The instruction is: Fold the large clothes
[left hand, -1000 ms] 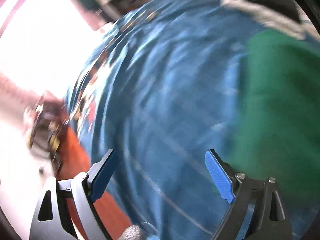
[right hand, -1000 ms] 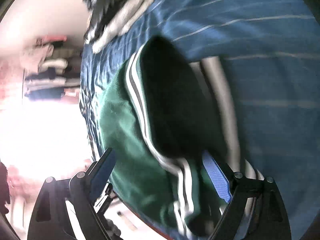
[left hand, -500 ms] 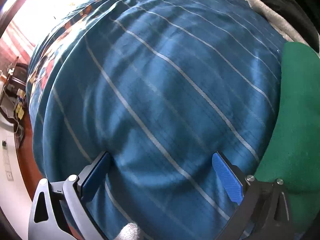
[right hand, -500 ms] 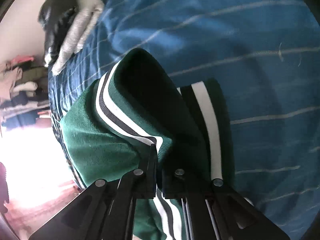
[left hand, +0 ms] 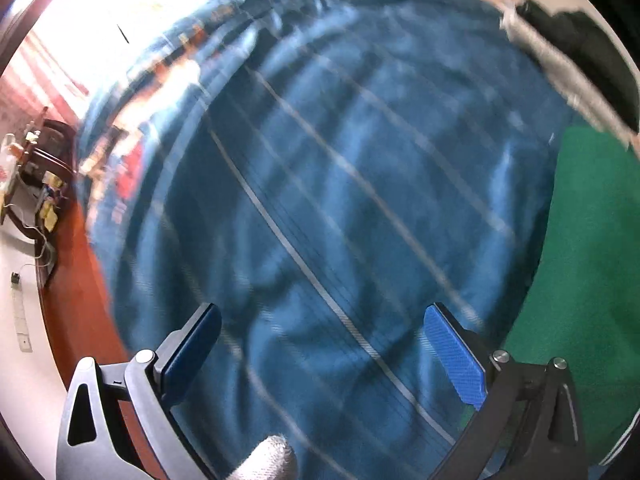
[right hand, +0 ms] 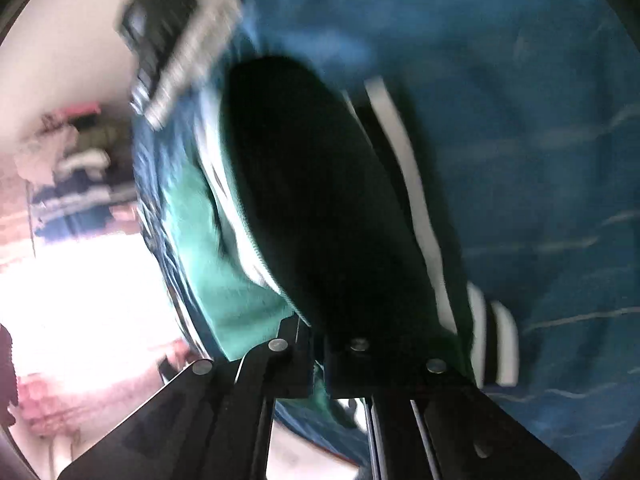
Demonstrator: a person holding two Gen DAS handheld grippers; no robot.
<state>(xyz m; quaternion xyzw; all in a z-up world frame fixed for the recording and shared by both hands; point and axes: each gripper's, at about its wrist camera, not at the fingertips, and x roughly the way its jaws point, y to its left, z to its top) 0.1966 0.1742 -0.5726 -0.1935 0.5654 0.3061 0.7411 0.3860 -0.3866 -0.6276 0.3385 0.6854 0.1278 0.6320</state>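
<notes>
A green garment with white and dark stripes (right hand: 320, 216) lies on a blue striped bedspread (right hand: 520, 120). My right gripper (right hand: 318, 332) is shut on a striped edge of the garment and holds it lifted, so its dark underside fills the middle of the view. In the left wrist view my left gripper (left hand: 320, 356) is open and empty above the bedspread (left hand: 320, 180). The green garment (left hand: 580, 280) lies to its right, apart from the fingers. Both views are blurred.
A black and grey garment (right hand: 172, 40) lies at the far edge of the bed, also in the left wrist view (left hand: 580, 48). The bed's left edge drops to a red-brown floor (left hand: 76, 300) with dark furniture (left hand: 36, 184). Hanging clothes (right hand: 72, 168) stand beyond the bed.
My right gripper closed on the garment's striped edge and has lifted it. My left gripper stayed open and swung over the bedspread.
</notes>
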